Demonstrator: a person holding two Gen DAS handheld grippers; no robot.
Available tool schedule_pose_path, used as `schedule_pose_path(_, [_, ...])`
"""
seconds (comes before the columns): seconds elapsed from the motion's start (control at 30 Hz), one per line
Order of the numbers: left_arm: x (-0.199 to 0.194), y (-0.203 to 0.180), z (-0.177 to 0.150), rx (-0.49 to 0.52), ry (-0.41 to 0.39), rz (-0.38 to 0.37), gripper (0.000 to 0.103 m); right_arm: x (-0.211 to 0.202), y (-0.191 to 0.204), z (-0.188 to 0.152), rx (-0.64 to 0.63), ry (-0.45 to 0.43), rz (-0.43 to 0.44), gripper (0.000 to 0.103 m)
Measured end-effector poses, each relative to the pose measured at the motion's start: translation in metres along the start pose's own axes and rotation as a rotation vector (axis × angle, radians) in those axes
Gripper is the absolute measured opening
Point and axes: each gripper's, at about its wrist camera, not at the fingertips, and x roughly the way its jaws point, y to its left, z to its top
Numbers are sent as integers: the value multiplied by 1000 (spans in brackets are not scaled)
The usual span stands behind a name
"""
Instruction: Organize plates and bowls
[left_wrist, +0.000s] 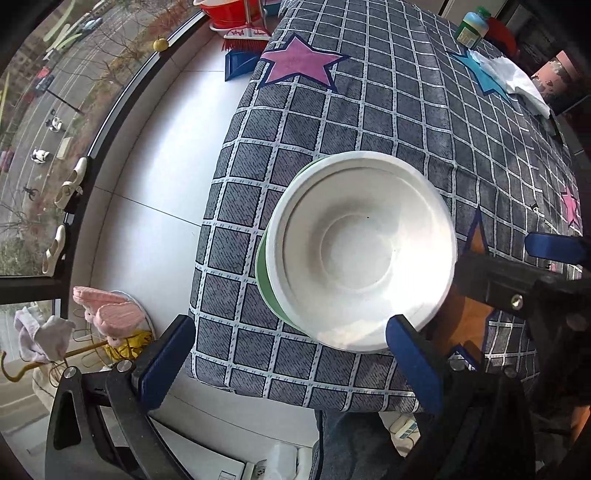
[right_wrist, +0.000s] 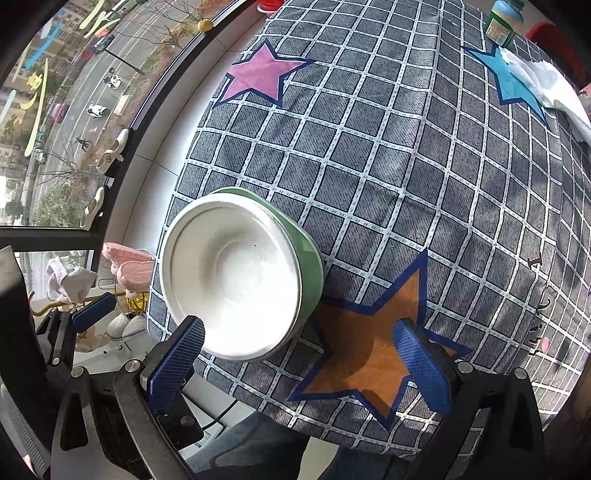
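I see both my left gripper (left_wrist: 291, 358) and right gripper (right_wrist: 314, 358) released, the white plate (left_wrist: 364, 251) on the green bowl (right_wrist: 308, 254) just ahead

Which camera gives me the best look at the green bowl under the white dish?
Right wrist view: the green bowl shows a broad stretch of its side wall beside the white dish. Left wrist view shows only a thin green sliver at the dish's left edge.
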Motion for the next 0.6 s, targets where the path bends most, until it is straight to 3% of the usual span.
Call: schedule_pose_path(0.6, [-7, -14, 19, 50, -16, 46, 103, -3, -10, 7, 21, 5, -1, 103])
